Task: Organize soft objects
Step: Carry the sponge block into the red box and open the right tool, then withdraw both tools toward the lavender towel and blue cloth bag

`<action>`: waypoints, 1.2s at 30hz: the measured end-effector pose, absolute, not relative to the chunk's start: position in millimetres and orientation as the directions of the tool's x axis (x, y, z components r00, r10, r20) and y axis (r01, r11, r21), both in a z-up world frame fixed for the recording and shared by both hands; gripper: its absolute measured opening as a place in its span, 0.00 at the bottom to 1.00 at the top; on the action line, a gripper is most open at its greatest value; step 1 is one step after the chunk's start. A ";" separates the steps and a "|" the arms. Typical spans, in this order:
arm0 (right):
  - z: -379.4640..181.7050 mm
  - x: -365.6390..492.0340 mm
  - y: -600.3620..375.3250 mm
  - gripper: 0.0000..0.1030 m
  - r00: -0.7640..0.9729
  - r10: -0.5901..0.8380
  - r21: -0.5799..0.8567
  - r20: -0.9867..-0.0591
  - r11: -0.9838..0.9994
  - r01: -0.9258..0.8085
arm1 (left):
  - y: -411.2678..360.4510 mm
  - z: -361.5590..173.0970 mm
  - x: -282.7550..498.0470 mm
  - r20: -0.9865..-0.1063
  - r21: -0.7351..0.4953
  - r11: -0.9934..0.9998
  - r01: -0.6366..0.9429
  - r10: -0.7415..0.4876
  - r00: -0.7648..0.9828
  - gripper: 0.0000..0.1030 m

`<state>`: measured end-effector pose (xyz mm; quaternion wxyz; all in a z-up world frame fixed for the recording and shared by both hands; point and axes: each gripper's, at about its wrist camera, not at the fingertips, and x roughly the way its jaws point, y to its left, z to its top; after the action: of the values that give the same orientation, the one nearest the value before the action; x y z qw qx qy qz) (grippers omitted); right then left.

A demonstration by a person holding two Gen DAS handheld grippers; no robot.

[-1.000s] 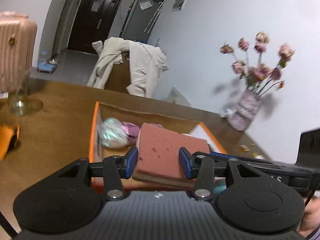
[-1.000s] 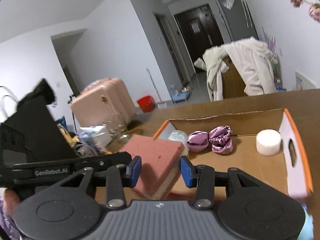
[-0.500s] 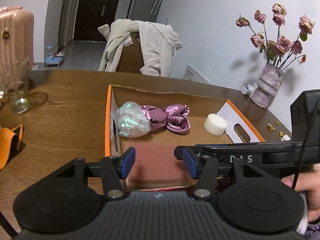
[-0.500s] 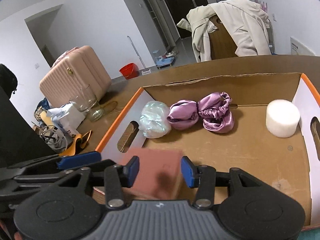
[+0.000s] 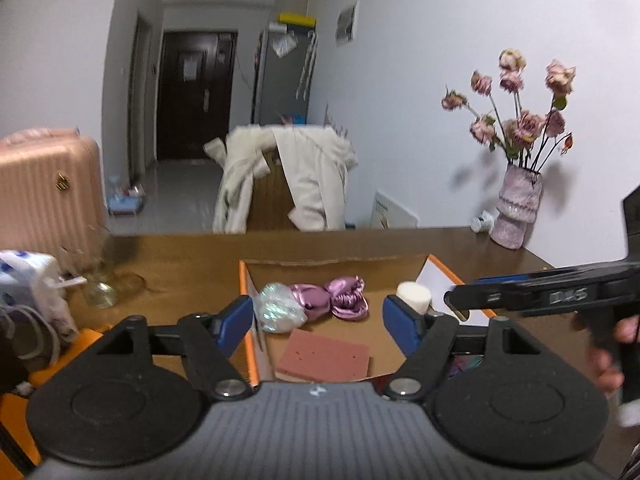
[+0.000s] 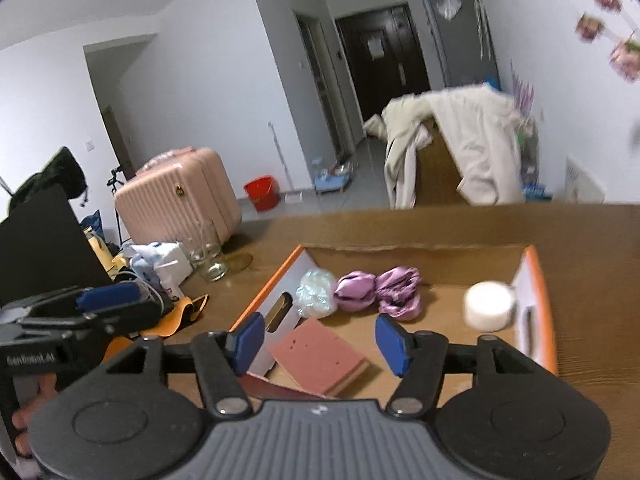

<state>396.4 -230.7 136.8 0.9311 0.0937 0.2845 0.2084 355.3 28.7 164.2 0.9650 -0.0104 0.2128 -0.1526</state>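
A flat pink sponge [image 5: 324, 360] [image 6: 320, 356] lies on the floor of the orange-rimmed cardboard box [image 5: 243, 284] [image 6: 276, 276], near its front. Behind it sit an iridescent soft ball [image 5: 278, 312] [image 6: 316, 292], purple satin scrunchies [image 5: 336, 298] [image 6: 378, 290] and a white foam cylinder [image 5: 414, 296] [image 6: 490, 310]. My left gripper [image 5: 318, 322] hovers above the sponge, its jaws opening with nothing pressed between them. My right gripper [image 6: 320, 342] hangs likewise over the sponge, jaws opening and clear of it. Each gripper shows side-on in the other's view.
The box rests on a brown wooden table. To its left stand a drinking glass [image 5: 98, 292] [image 6: 210, 258], a white pack [image 5: 28, 280] and orange items. A vase of dried roses [image 5: 516, 212] is at the back right. Beyond the table: a coat-draped chair [image 5: 288, 180] and a pink suitcase [image 6: 180, 196].
Both grippers held the pink sponge between them a second ago. They lowered it into the box, let go, spread their jaws and drew back and up. The sponge now lies loose.
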 end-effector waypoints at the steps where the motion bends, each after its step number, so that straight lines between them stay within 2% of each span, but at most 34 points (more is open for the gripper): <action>1: 141.2 386.1 -237.5 0.63 0.761 0.435 0.287 -0.482 0.899 -0.332 | 29.5 166.7 346.5 -0.397 -0.077 0.954 0.289 -0.295 0.869 0.77; 5: 149.3 336.7 -264.2 0.64 0.802 0.409 0.281 -0.436 0.908 -0.310 | 30.9 170.0 308.4 -0.367 -0.053 0.958 0.283 -0.282 0.886 0.81; 7: 146.1 305.4 -275.2 0.69 0.831 0.395 0.282 -0.392 0.911 -0.300 | 31.7 165.0 284.2 -0.340 -0.056 0.958 0.280 -0.282 0.897 0.85; 13: 109.6 209.8 -280.9 0.73 0.887 0.334 0.231 -0.320 0.935 -0.269 | 23.4 119.7 212.4 -0.296 -0.030 0.966 0.255 -0.253 0.921 0.89; 22: 50.8 111.0 -262.2 0.76 0.904 0.288 0.154 -0.314 0.956 -0.251 | 29.2 47.0 122.4 -0.327 -0.091 0.984 0.155 -0.177 0.928 0.90; 28: 31.7 81.5 -255.8 0.77 0.898 0.302 0.211 -0.321 0.947 -0.244 | 40.3 30.7 95.9 -0.359 -0.110 0.986 0.127 -0.159 0.920 0.91; 36: 27.9 79.5 -238.0 0.77 0.887 0.313 0.175 -0.339 0.948 -0.268 | 43.9 26.9 96.7 -0.374 -0.116 0.988 0.103 -0.139 0.917 0.91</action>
<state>79.5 -238.0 27.9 0.9694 0.0617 0.1843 0.1497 96.7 44.0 26.9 0.9779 -0.0471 0.1943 -0.0618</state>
